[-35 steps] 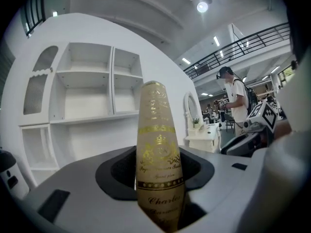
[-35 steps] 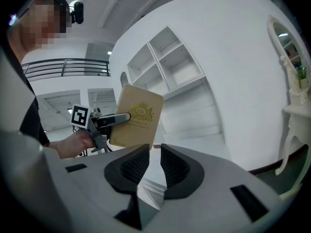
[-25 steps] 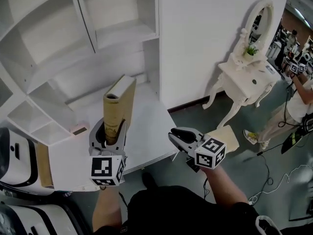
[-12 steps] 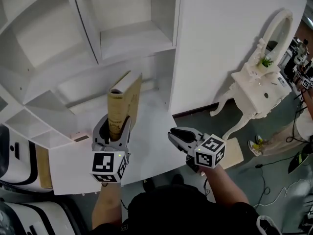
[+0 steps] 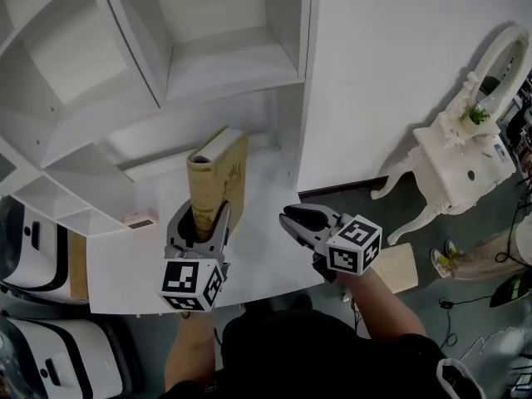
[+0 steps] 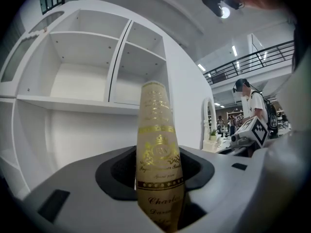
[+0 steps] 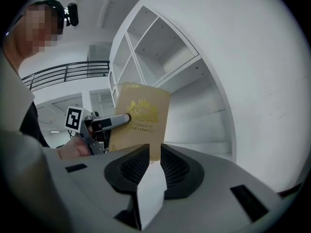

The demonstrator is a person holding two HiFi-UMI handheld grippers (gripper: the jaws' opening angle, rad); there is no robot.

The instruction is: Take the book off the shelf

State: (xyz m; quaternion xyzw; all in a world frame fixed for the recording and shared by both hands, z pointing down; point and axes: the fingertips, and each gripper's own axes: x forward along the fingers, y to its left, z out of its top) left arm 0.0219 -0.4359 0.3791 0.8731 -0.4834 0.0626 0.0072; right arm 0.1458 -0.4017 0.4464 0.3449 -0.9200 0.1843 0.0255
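Tan, gilt-stamped book (image 5: 218, 177) upright at frame centre, clamped low by left gripper (image 5: 202, 221), clear of shelf (image 5: 224, 56) bays at upper frame; right gripper (image 5: 293, 219) empty, jaws slightly parted. Risk: tall book pivoting or slipping from low grip.

White dressing table (image 5: 462, 169) with oval mirror (image 5: 505, 56) standing at right edge; tan board (image 5: 399, 269) lying on floor (image 5: 432, 223) lower right; person (image 6: 252, 106) standing far right.

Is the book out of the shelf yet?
Out: left gripper holds the book upright before the shelf, whose visible compartments stand empty.
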